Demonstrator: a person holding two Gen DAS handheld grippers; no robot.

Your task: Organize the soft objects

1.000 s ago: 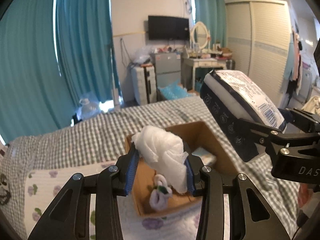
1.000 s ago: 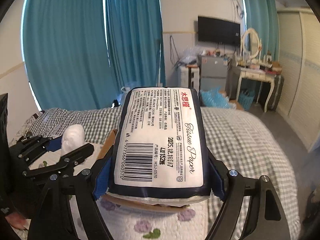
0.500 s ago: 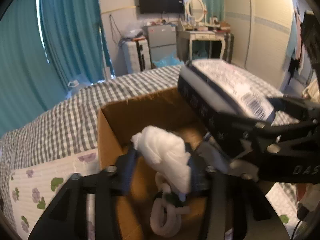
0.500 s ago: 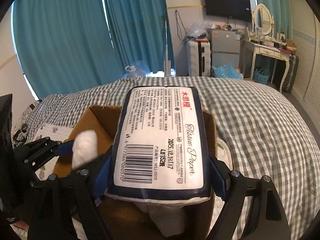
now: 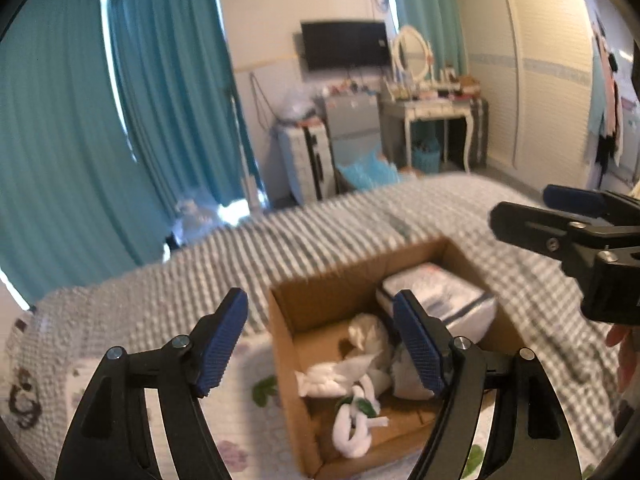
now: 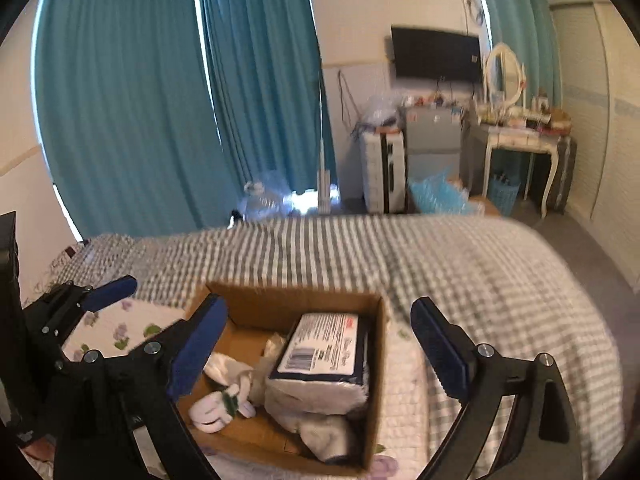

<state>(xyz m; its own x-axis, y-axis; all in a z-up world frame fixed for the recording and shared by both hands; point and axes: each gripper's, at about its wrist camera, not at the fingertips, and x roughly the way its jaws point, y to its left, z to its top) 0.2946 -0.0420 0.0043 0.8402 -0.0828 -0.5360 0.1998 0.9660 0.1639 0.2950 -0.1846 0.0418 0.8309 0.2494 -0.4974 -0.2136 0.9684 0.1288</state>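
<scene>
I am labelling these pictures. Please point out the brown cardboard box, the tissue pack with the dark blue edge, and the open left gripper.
brown cardboard box (image 6: 374,380), right wrist view, right wall.
tissue pack (image 6: 320,350), right wrist view, printed top.
left gripper (image 5: 320,344), left wrist view, between fingertips.

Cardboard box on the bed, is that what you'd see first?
Yes. The cardboard box sits open on the checked bed, with a tissue paper pack and white soft things inside. Both claws, left claw and right claw, hang open above it.

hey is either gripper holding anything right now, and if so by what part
Nothing is held. The left gripper and right gripper are both open and empty above the cardboard box, where the tissue pack and white cloth lie.
</scene>
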